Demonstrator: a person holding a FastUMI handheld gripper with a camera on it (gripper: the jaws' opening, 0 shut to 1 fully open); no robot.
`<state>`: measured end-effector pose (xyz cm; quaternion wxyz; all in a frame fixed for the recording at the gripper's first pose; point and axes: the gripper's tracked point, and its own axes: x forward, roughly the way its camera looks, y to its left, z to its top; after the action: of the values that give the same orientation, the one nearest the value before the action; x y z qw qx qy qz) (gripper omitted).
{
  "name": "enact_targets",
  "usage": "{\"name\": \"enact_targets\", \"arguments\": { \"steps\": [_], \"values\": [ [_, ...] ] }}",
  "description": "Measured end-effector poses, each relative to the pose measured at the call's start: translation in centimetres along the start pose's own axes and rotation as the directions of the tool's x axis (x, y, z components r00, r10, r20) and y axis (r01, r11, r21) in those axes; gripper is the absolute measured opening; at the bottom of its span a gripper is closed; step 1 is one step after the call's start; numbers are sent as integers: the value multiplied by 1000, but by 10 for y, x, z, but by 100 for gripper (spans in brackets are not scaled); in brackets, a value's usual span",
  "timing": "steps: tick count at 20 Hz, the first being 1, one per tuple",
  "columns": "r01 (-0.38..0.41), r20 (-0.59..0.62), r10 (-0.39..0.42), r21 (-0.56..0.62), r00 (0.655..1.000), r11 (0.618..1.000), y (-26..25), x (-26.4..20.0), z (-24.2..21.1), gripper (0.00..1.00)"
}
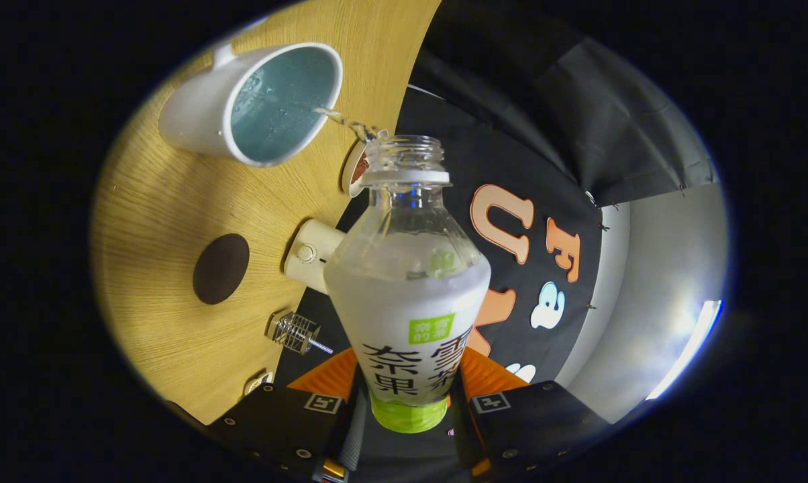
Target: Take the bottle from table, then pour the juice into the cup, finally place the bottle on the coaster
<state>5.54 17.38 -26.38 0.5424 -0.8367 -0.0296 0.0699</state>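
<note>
My gripper (407, 406) is shut on a clear plastic bottle (407, 295) with a white label and no cap. The bottle is tilted well over with me, so the wooden table (156, 221) appears rolled to one side. A thin stream of clear liquid (340, 119) runs from the bottle's open mouth (404, 151) into a white cup (253, 104) with a pale blue inside, which stands on the table just beyond the bottle's neck. Liquid and droplets show inside the cup. A dark brown round coaster (221, 268) lies flat on the table, apart from the cup and off to the side of the bottle's body.
A cream-coloured small device (310, 255) with a round button stands near the table edge beside the bottle. A small metal wire piece (296, 332) lies close to it. Partly hidden behind the bottle's neck is a round white item (355, 171).
</note>
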Motion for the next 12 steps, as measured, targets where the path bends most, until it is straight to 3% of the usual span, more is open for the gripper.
{"name": "enact_targets", "arguments": {
  "steps": [12],
  "values": [
    [-53,13,54,-73,998,996,-2,5,9,55]
  ]
}}
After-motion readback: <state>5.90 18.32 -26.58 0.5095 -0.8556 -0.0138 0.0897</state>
